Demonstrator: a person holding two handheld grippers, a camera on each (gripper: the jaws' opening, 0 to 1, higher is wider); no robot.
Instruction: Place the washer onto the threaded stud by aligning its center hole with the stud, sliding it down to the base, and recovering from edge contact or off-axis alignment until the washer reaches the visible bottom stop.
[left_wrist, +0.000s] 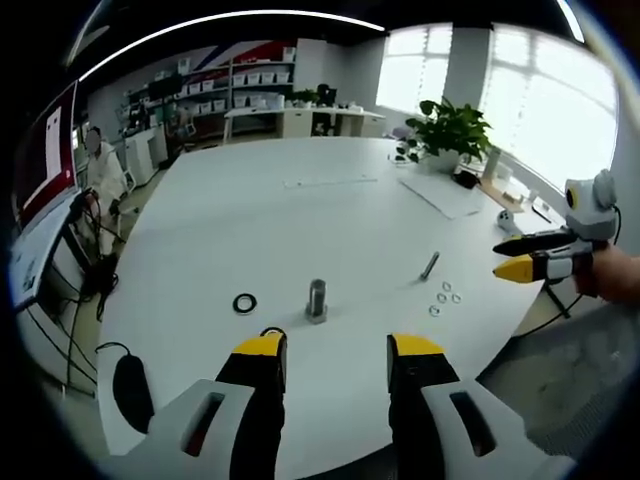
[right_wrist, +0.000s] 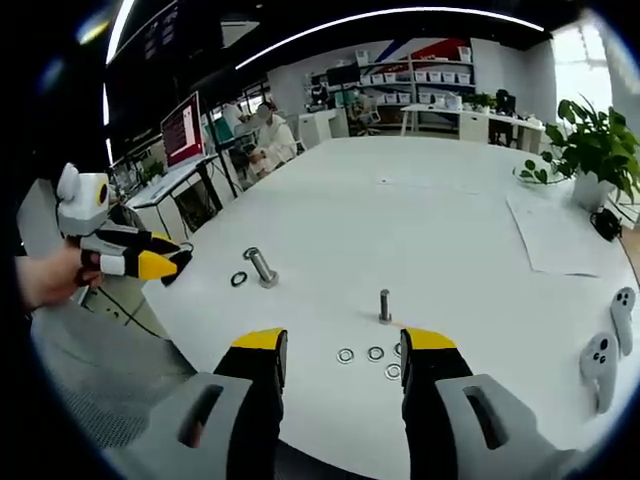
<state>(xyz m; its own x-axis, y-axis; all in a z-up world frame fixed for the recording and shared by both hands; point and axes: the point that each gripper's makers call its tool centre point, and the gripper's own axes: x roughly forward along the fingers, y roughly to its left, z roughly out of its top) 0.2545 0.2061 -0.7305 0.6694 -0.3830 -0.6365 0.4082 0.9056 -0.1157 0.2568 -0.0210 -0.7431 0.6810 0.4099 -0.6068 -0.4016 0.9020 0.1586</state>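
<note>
Right gripper view: both grippers' fingers released, washers (right_wrist: 372, 356) beside upright stud (right_wrist: 384, 305) on table (right_wrist: 440, 230)

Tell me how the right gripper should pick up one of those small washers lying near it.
Each small washer lies flat on the white table, so come straight down and pinch across its outer rim. The leftmost one looks easiest, standing apart from the others, in front of the open right gripper.

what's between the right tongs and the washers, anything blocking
Nothing visible. The right tongs are open just short of the small washers, which lie on bare white table. The upright threaded stud stands just beyond them, not in between.
</note>
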